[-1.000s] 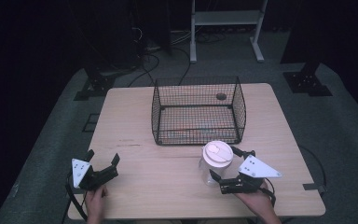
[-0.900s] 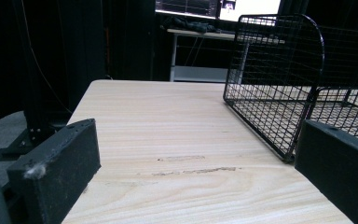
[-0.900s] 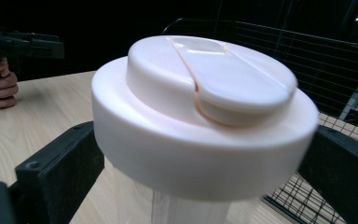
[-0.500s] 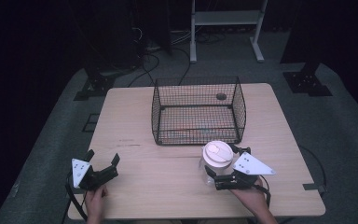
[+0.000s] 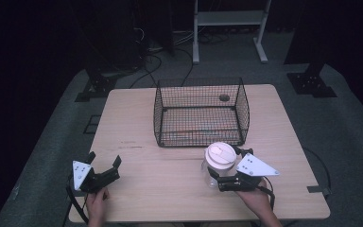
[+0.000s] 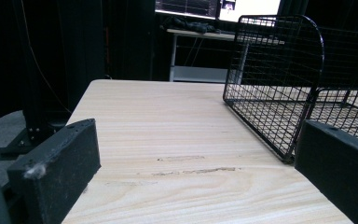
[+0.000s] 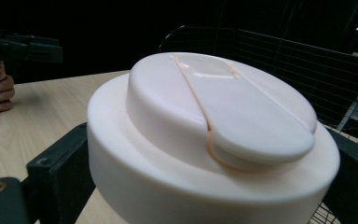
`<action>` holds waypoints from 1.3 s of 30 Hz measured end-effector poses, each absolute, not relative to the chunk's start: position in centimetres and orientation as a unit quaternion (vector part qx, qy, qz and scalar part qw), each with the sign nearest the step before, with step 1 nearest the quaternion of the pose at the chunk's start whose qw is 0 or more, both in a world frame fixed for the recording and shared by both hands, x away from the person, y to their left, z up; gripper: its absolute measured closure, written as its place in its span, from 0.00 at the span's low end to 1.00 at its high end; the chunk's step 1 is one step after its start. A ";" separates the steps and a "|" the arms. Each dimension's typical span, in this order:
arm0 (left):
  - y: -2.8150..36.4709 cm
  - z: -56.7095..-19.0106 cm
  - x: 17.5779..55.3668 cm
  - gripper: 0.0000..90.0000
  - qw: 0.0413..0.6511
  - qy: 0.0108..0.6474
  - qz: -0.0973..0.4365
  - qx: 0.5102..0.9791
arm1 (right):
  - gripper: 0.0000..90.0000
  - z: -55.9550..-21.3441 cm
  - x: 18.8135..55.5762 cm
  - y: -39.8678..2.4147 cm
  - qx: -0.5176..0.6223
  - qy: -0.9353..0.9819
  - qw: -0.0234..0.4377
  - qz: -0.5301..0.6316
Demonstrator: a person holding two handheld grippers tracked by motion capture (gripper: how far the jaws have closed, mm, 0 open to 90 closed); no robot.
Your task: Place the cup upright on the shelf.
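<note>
Cream-white plastic caps the clear round jar point(image 5: 216, 163), which stands upright on the pale wooden table point(image 5: 170, 179), toward five o'clock of the tabletop and just short of the black wire basket point(image 5: 201, 113) at its twelve o'clock. The right gripper point(image 5: 224, 168) reaches in from the jar's four o'clock, its black jaws set on either side of the jar below the lid point(image 7: 214, 126); whether they press it I cannot tell. The left gripper point(image 5: 105, 165) rests well apart near seven o'clock, jaws spread wide over bare wood.
</note>
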State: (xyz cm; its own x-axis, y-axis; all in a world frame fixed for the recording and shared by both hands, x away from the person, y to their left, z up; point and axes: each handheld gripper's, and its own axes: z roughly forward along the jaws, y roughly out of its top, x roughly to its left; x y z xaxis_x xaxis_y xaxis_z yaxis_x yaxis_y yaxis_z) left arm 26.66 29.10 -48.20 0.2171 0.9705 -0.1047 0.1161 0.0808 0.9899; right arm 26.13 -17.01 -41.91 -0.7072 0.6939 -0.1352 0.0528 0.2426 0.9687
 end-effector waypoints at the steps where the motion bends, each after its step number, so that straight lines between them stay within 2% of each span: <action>1: 29.1 -48.2 26.7 0.00 0.548 0.490 0.390 0.555 | 0.05 -41.9 26.2 -17.0 0.255 0.736 0.287 0.558; 10: 29.1 -48.2 26.6 0.00 0.549 0.488 0.390 0.555 | 0.05 -40.4 26.6 -16.9 0.248 0.735 0.291 0.560; 18: 29.1 -48.2 26.6 0.00 0.549 0.488 0.390 0.556 | 0.05 -38.6 27.5 -17.0 0.246 0.730 0.272 0.577; 39: 29.1 -48.2 26.6 0.00 0.549 0.488 0.389 0.556 | 0.05 -35.1 29.2 -16.5 0.236 0.732 0.294 0.568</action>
State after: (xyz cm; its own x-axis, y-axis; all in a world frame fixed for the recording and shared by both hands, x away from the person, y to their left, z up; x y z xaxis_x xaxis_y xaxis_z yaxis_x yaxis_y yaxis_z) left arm 26.62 29.06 -48.21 0.2208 0.9698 -0.1036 0.1159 0.0794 0.9901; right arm 29.23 -16.46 -35.12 -0.7159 0.6791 -0.1625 0.0116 0.2443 0.9696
